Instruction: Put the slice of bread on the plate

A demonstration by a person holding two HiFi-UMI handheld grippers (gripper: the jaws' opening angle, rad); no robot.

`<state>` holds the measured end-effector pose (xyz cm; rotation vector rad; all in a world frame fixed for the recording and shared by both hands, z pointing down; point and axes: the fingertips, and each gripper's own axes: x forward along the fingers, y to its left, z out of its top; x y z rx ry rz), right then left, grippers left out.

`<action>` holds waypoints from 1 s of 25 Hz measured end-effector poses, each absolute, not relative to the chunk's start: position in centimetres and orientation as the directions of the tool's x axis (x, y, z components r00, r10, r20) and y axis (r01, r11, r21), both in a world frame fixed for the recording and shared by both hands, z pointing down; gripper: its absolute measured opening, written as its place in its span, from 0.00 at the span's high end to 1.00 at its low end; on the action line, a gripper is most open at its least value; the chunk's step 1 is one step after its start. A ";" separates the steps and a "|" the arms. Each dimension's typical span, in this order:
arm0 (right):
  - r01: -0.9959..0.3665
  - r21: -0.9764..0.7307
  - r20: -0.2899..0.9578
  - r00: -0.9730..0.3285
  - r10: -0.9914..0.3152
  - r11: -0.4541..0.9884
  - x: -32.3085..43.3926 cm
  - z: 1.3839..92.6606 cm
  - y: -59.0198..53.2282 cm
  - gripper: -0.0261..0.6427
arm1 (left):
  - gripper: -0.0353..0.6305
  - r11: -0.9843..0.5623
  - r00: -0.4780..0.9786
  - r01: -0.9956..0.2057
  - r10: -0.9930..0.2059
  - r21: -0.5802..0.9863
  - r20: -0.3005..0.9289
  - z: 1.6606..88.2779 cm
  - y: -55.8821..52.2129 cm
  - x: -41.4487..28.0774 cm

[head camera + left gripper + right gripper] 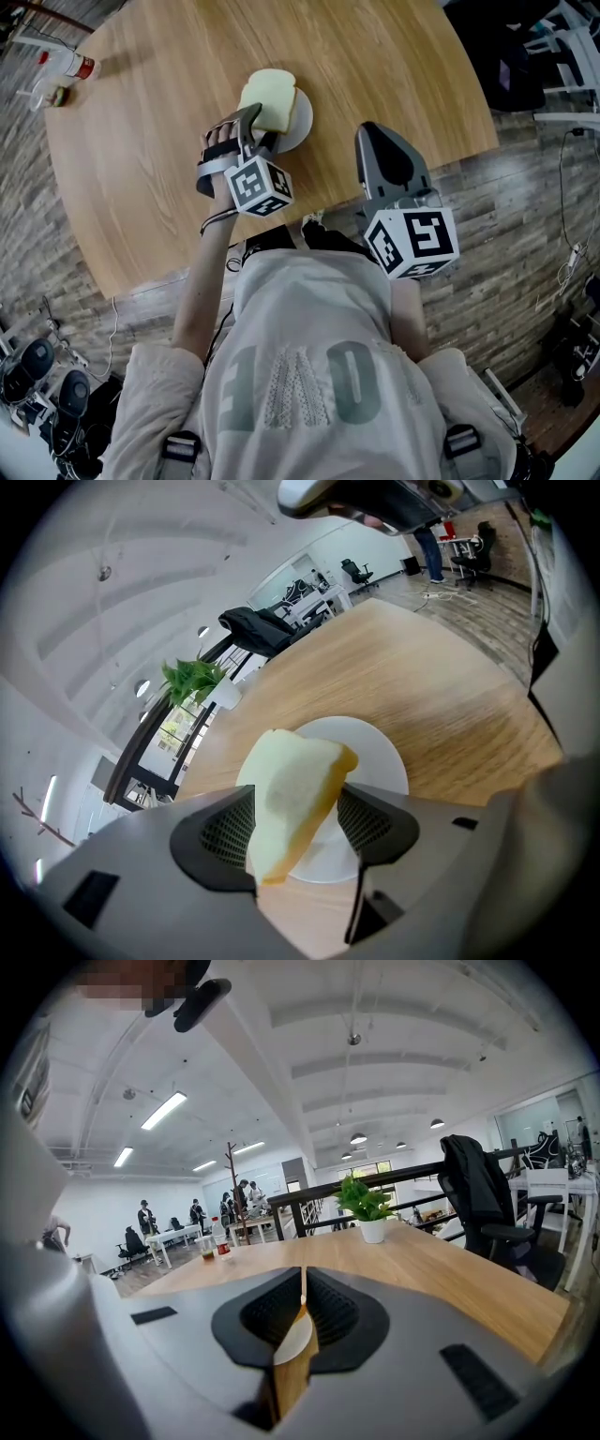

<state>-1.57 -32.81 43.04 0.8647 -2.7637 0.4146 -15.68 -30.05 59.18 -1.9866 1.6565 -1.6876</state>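
Note:
A pale slice of bread (269, 98) stands on edge over the white plate (302, 122) in the middle of the round wooden table. In the left gripper view the slice of bread (295, 799) sits between the jaws and leans on the left pad, with a gap toward the right pad. Behind it lies the plate (375, 752). My left gripper (253, 122) is open around the slice. To the right of the plate, near the table's front edge, my right gripper (380, 136) hangs with its jaws together and nothing between them (302, 1283).
A bottle with a red label (70, 64) lies at the table's far left. The right gripper view shows a potted plant (366, 1204), a drink bottle (222, 1238) on the table and an office chair (478, 1194) beside it. People stand far back in the room.

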 end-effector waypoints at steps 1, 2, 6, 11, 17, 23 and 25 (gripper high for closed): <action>-0.579 -0.200 0.283 -0.806 -0.519 0.790 -1.6 43.0 -32.6 0.92 | 0.56 -0.425 -0.174 -0.659 -0.716 -0.620 0.676 59.2 -29.9 -15.7; -0.577 -0.198 0.281 -0.808 -0.518 0.792 -1.7 42.9 -32.5 0.92 | 0.56 -0.425 -0.176 -0.660 -0.715 -0.620 0.677 59.1 -29.7 -15.7; -0.561 -0.177 0.262 -0.819 -0.511 0.809 -1.9 42.2 -32.3 0.92 | 0.56 -0.409 -0.186 -0.667 -0.717 -0.622 0.671 58.8 -29.0 -15.5; -0.542 -0.157 0.235 -0.832 -0.502 0.825 -2.3 41.2 -32.7 0.92 | 0.55 -0.391 -0.191 -0.687 -0.716 -0.612 0.671 58.7 -28.4 -15.2; -0.518 -0.146 0.214 -0.849 -0.484 0.843 -3.0 40.3 -32.4 0.92 | 0.55 -0.323 -0.193 -0.740 -0.739 -0.591 0.646 56.9 -27.8 -15.4; -0.477 -0.092 0.198 -0.869 -0.454 0.874 -4.0 39.5 -32.0 0.92 | 0.55 -0.123 -0.158 -0.878 -0.837 -0.462 0.524 50.2 -29.4 -17.3; -0.467 -0.072 0.176 -0.876 -0.449 0.881 -4.4 38.6 -32.1 0.92 | 0.55 -0.050 -0.144 -0.918 -0.883 -0.393 0.447 46.5 -30.2 -17.9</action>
